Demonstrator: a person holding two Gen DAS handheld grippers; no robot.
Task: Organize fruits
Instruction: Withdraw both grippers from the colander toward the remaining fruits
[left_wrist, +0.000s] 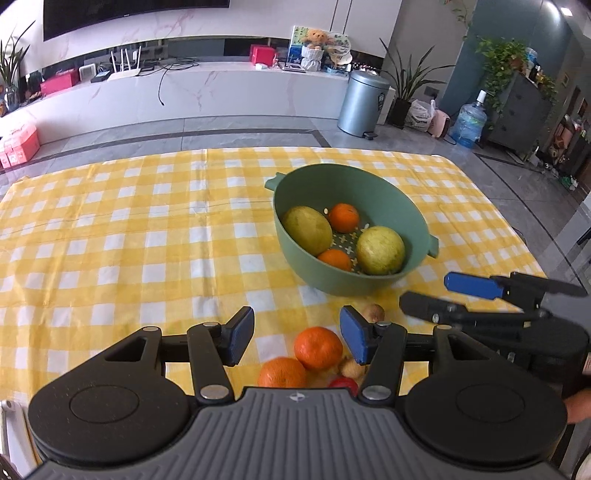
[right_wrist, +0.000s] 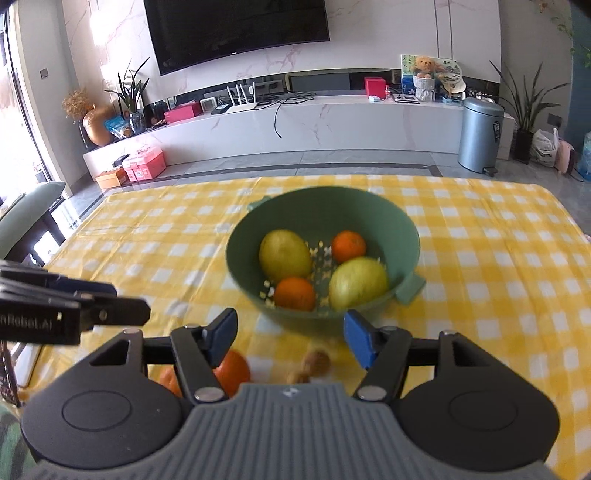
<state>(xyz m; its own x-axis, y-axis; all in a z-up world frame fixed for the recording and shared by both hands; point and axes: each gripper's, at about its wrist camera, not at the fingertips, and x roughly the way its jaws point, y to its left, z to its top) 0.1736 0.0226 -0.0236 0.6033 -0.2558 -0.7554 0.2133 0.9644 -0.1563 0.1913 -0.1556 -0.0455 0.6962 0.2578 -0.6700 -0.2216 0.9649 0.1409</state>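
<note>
Both the left gripper (left_wrist: 297, 334) and the right gripper (right_wrist: 290, 338) tilt downward, jaws spread and empty, the green bowl (left_wrist: 325, 275) of fruit at one o'clock on the tabletop (left_wrist: 129, 229).

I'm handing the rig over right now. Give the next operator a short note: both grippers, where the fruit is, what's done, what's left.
Left gripper: jaws open, empty, above the loose fruit.
Right gripper: jaws open, empty, near side of the bowl.
Green bowl on the checked cloth: two yellow-green fruits and two oranges inside.
Left: two oranges on the cloth before the bowl, plus small brownish pieces and a red one, partly hidden.
</note>
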